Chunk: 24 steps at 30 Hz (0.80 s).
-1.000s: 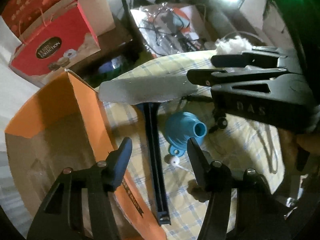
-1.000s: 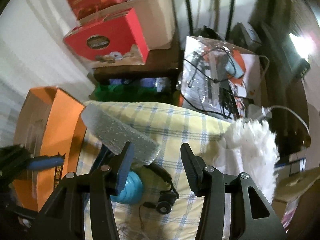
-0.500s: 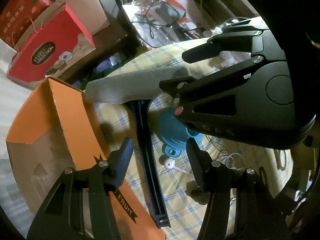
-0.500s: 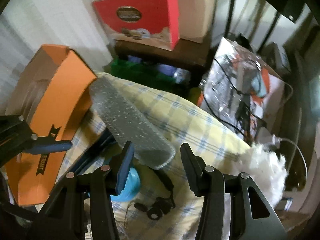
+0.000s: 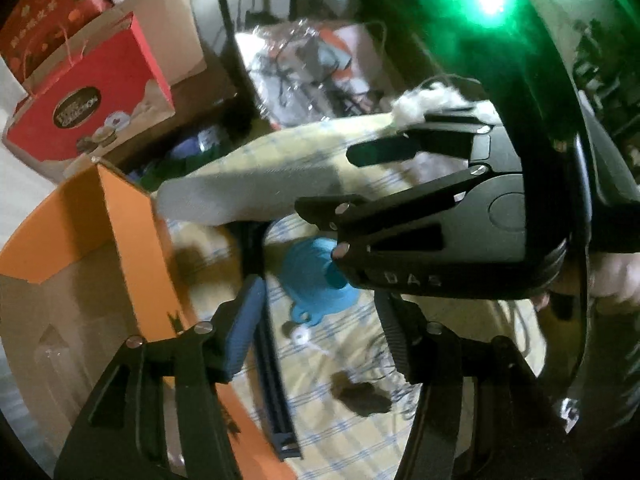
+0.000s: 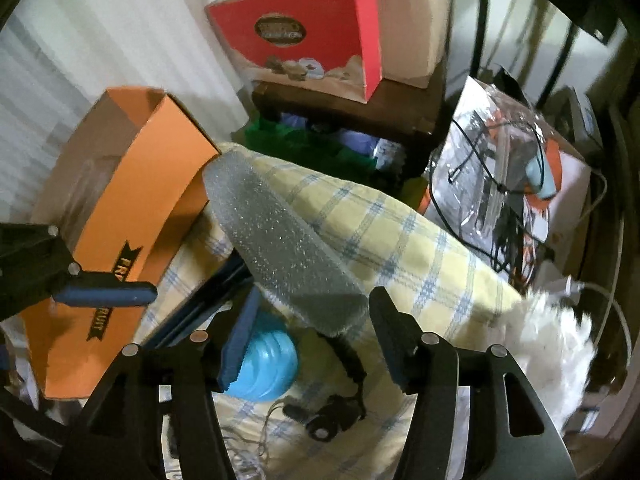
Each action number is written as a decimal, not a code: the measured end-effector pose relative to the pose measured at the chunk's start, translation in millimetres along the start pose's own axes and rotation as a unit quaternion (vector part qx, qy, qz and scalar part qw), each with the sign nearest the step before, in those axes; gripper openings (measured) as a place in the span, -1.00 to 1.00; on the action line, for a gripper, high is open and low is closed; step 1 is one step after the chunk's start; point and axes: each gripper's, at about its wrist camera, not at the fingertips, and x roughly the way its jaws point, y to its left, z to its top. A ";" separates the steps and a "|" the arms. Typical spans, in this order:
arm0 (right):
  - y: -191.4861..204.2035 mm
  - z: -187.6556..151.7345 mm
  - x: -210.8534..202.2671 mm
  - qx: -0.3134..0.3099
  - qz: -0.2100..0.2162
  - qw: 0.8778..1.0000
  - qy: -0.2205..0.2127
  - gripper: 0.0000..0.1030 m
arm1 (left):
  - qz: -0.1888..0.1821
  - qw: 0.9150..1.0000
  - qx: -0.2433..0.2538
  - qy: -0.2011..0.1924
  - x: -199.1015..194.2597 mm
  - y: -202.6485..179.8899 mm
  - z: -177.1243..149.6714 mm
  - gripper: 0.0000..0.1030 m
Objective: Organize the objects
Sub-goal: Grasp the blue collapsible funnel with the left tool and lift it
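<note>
A long grey foam strip [image 6: 280, 248] lies slanted over the checked cloth, and its near end sits between the fingers of my right gripper [image 6: 316, 300]. The jaws are opening and the pads stand off the foam. In the left wrist view the right gripper [image 5: 328, 180] reaches in from the right at the foam strip [image 5: 248, 196]. My left gripper [image 5: 316, 300] hovers over a dark rail [image 5: 272, 380] and a blue funnel [image 5: 316, 280]. Its jaws are easing apart with nothing between them. An open orange box [image 5: 120, 220] stands at the left.
The yellow checked cloth [image 6: 400, 232] carries a black earpiece with cord [image 6: 332, 416] and a white earbud [image 5: 300, 334]. A white fluffy duster [image 6: 552, 340] lies at the right edge. Behind are a red gift box [image 6: 304, 40], cardboard boxes and a clear bag of cables [image 6: 500, 160].
The right gripper has rolled and come in along the foam strip, whose end now sits deeper between its fingers, and its jaws stand wider. The left gripper has hardly moved.
</note>
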 end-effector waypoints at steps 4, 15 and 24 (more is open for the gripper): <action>-17.2 -12.7 -18.6 0.073 -0.012 0.997 -0.014 0.14 | 0.022 1.000 0.019 -0.002 8.6 -13.3 -0.2 0.08; -30.7 -47.7 -69.3 0.142 -0.069 0.987 -0.042 0.14 | 0.076 0.997 0.030 0.004 44.0 -27.9 3.8 0.27; -27.4 -77.5 -82.0 0.157 -0.092 0.982 -0.058 0.14 | 0.089 0.995 0.031 0.011 63.8 -26.1 0.7 -0.09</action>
